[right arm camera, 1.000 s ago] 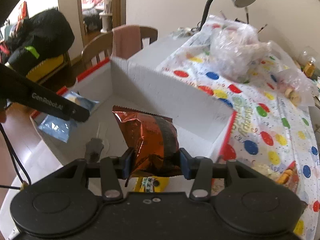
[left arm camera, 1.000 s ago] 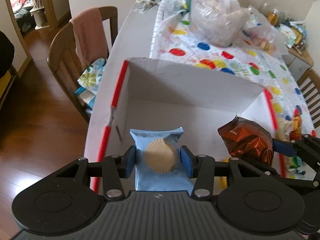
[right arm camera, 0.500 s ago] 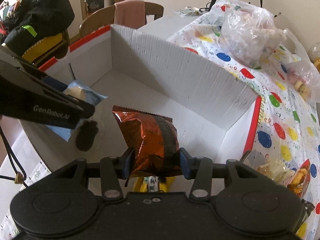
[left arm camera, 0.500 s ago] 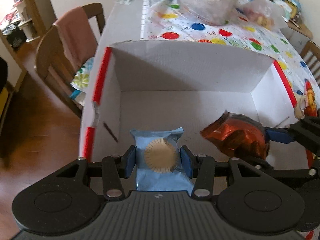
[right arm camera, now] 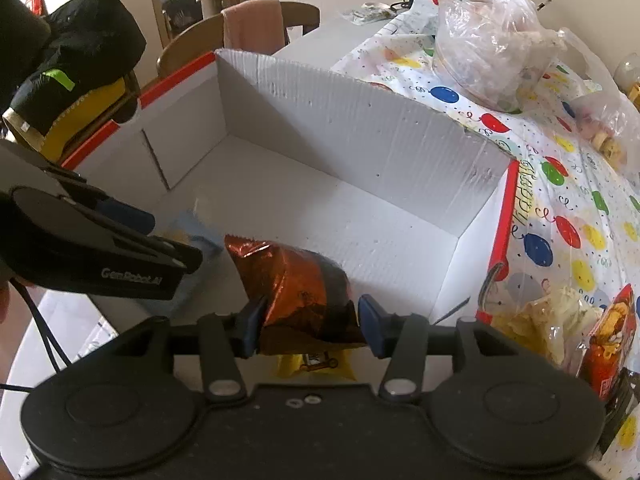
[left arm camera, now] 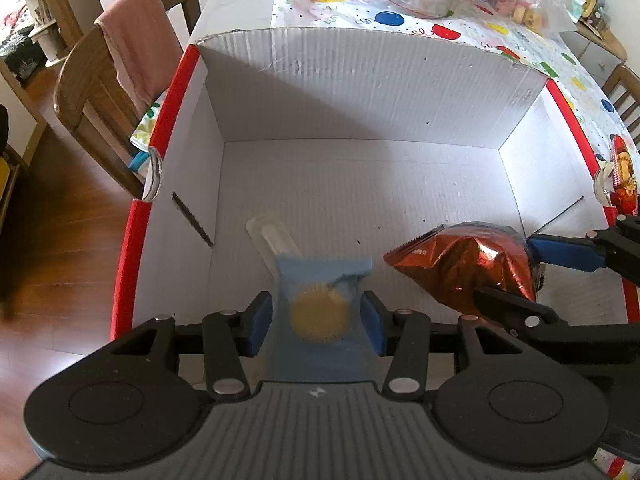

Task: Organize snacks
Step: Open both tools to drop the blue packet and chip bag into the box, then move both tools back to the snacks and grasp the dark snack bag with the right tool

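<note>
A white cardboard box with red edges lies open on the table, and both grippers hang over its near side. My left gripper is shut on a light blue packet showing a round biscuit; the packet looks blurred. My right gripper is shut on a shiny copper-red snack bag that leans forward and left over the box floor. In the left wrist view the bag and right gripper sit to the right. The right wrist view shows the left gripper at the left. A small clear wrapper lies on the floor.
A wooden chair draped with a pink towel stands left of the table. Clear plastic bags sit on the balloon tablecloth beyond the box. More snack packets lie right of the box, and a yellow packet lies under my right gripper.
Both grippers moved forward and down over the box. The copper bag has tipped forward between the right fingers, and the blue packet has turned blurry.
</note>
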Motion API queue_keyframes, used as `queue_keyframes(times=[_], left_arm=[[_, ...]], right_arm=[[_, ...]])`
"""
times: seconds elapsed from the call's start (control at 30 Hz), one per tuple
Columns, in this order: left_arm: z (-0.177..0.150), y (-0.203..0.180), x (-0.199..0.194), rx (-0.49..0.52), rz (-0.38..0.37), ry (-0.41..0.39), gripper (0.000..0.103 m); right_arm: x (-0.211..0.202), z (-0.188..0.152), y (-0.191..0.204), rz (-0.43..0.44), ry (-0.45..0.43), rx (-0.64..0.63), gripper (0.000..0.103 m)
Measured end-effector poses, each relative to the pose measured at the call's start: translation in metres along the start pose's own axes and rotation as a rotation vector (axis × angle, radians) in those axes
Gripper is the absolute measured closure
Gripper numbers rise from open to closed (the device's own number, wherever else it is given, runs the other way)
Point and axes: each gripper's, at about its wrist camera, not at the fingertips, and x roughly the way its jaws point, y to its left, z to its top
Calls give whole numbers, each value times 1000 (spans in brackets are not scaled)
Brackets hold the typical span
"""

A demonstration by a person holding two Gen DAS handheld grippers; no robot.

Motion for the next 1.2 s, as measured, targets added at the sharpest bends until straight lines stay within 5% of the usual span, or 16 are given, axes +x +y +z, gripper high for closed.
queue_keyframes(times=[0.8, 1.2], left_arm=[[-9, 1, -68, -46, -25, -149, 35], [-15, -36, -113, -31, -77, -285, 25]], right_arm=[[-71, -14, -22, 91, -141, 126, 17], [-120, -32, -49, 114, -254, 147, 4]])
